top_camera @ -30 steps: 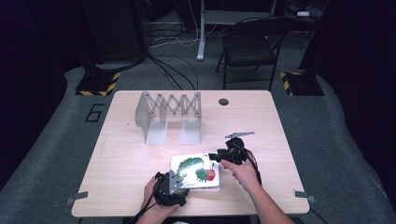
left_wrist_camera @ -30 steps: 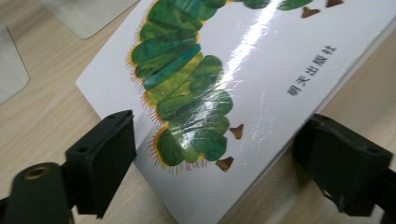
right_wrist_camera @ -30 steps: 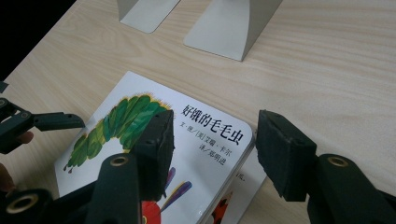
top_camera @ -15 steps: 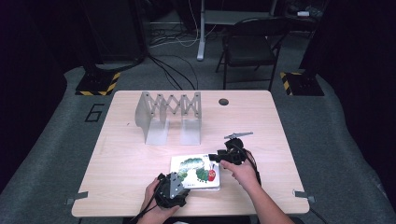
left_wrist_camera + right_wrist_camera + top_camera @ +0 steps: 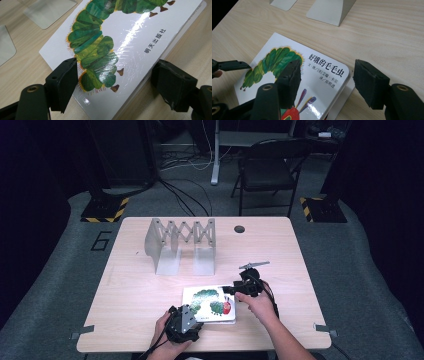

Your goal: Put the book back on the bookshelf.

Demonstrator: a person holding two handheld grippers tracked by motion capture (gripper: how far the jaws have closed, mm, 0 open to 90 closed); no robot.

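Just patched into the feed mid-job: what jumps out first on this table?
The picture book with a green caterpillar on its white cover lies flat near the table's front edge. Both tongs are open at it: the left tongs straddle one corner, the right tongs straddle another. Behind it, toward the far side, stands a grey folding book rack, nothing in it.

A grey rack (image 5: pixel 181 244) with accordion links stands on the far left part of the table (image 5: pixel 135 285). A small dark hole (image 5: pixel 239 229) sits near the table's far edge. Beyond the table, a folding chair (image 5: pixel 267 167) and cables (image 5: pixel 190 200) rest on the grey floor (image 5: pixel 65 270).
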